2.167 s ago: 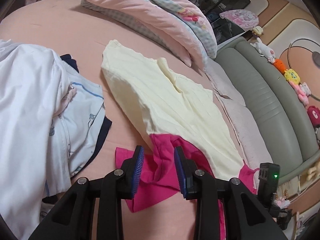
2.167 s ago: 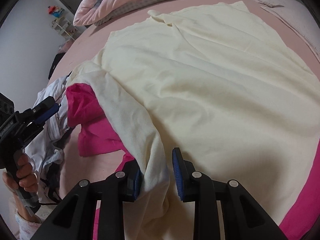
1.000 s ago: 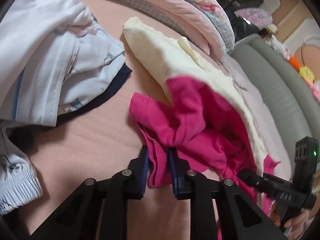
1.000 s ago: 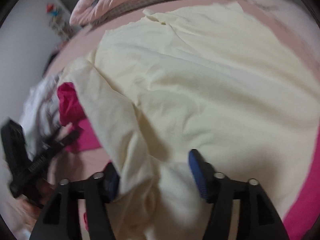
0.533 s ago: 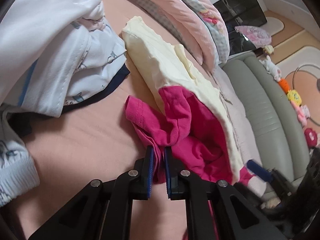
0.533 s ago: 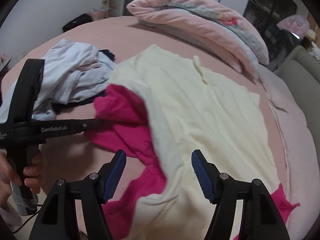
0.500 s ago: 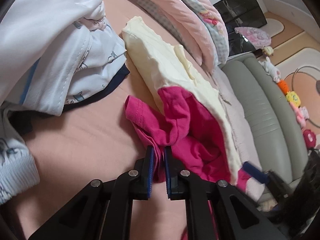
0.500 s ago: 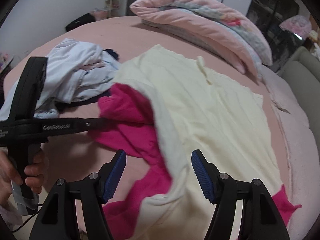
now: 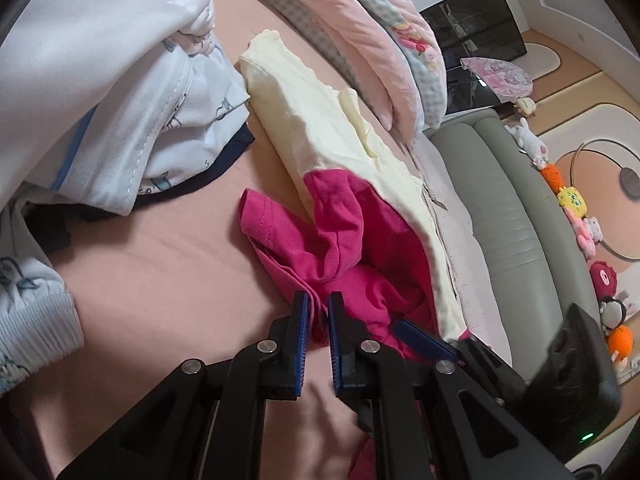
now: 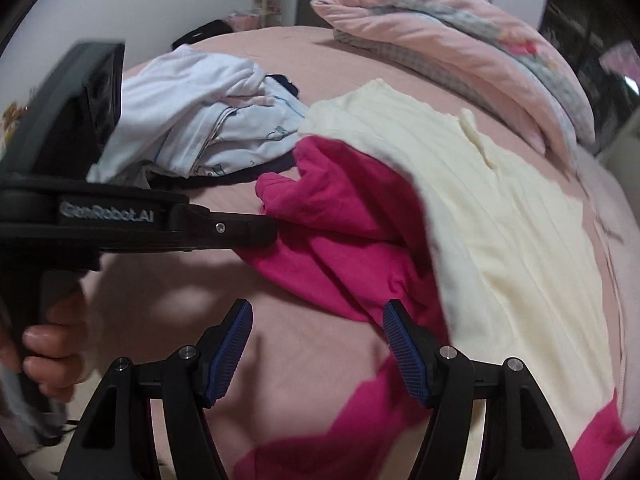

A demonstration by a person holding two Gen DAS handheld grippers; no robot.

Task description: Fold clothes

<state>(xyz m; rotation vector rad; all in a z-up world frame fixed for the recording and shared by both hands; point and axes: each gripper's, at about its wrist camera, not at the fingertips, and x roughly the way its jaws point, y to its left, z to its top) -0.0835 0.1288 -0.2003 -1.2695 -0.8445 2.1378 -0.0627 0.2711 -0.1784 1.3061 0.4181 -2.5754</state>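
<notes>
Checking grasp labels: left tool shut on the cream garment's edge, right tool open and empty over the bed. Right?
Not quite. The left tool is shut on the magenta garment, not the cream garment, which lies draped over it; the left wrist view shows this. The rest stands: the right tool is open and empty over the bed.

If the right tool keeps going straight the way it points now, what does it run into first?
Probably the bare pink bedsheet between its open fingers; the right tool points down at it. The magenta garment lies just beyond and beside its right finger, though depth is hard to judge.
</notes>
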